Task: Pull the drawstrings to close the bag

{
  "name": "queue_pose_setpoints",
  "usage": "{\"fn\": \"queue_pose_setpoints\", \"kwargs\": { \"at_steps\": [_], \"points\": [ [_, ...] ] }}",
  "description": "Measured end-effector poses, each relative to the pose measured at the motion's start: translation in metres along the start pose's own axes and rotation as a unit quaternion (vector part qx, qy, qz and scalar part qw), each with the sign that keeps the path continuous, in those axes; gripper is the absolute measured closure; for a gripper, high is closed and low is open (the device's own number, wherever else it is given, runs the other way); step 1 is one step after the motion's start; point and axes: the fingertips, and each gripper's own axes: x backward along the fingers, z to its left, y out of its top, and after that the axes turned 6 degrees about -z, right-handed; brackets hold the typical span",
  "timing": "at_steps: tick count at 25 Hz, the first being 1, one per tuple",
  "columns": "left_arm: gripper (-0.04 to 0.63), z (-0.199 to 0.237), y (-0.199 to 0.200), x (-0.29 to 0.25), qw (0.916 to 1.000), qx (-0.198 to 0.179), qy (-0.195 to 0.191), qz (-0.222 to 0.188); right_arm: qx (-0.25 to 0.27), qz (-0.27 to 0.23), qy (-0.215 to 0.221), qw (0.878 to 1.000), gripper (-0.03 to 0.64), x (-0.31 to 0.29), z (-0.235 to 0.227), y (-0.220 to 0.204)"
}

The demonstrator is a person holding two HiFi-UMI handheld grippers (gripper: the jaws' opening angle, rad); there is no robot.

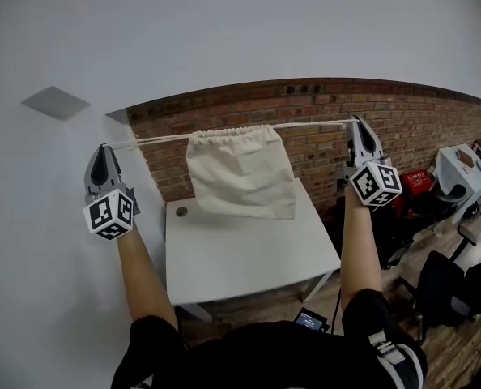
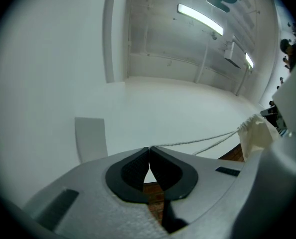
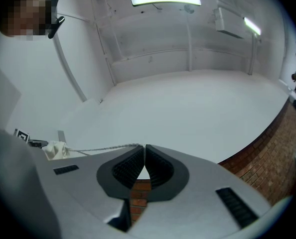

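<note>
Bag (image 1: pixel 240 173): cream cloth, plain, soft creases. Its mouth is gathered into tight puckers along the top edge. It sits at frame centre in the head view, hanging in the air in front of the brick wall (image 1: pixel 321 148) and over the far edge of the white desk (image 1: pixel 240 258). Can't tell if the bottom hem touches the desk. Mouth points up and the closed bottom down. The body is approx. square, a bit wider than tall, so the long axis runs left-right across the frame.

Counts: 1 bag, 2 drawstring runs, 2 tongs, 1 desk.

L drawstring (image 1: pixel 159 139) leaves the gathered top toward frame left, and the left gripper view shows 2 strands there. R drawstring (image 1: pixel 313 126) leaves toward frame right. Both are pulled taut, together making a near-level line that rises slightly to the right.

L tongs (image 1: pixel 103 147) at mid-left, tips pressed together and clamped on the L drawstring end. R tongs (image 1: pixel 355 121) at upper right, tips likewise together, pinching the R drawstring. Each is well apart from the bag, w/ the bag approx. midway between them.
</note>
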Motion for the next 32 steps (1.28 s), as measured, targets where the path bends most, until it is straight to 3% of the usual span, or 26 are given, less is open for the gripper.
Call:
{"fn": "queue_pose_setpoints", "kwargs": {
  "at_steps": [4, 16, 22, 32],
  "points": [
    [0.576, 0.005, -0.004, 0.001, 0.9999, 0.011, 0.001, 0.000, -0.013, -0.001, -0.003, 1.000, 0.604, 0.000, -0.005, -0.002],
    [0.575, 0.009, 0.003, 0.003, 0.9998, -0.005, 0.005, -0.016, -0.016, -0.001, -0.008, 1.000, 0.604, 0.004, -0.013, -0.004],
    [0.561, 0.015, -0.011, 0.004, 0.9993, 0.034, 0.010, -0.011, -0.043, 0.000, -0.016, 0.999, 0.604, 0.004, -0.019, -0.010],
    [0.575, 0.016, -0.014, 0.005, 0.9991, 0.038, 0.013, -0.013, -0.034, 0.007, -0.018, 0.999, 0.604, 0.005, -0.029, -0.013]
  ]
}}
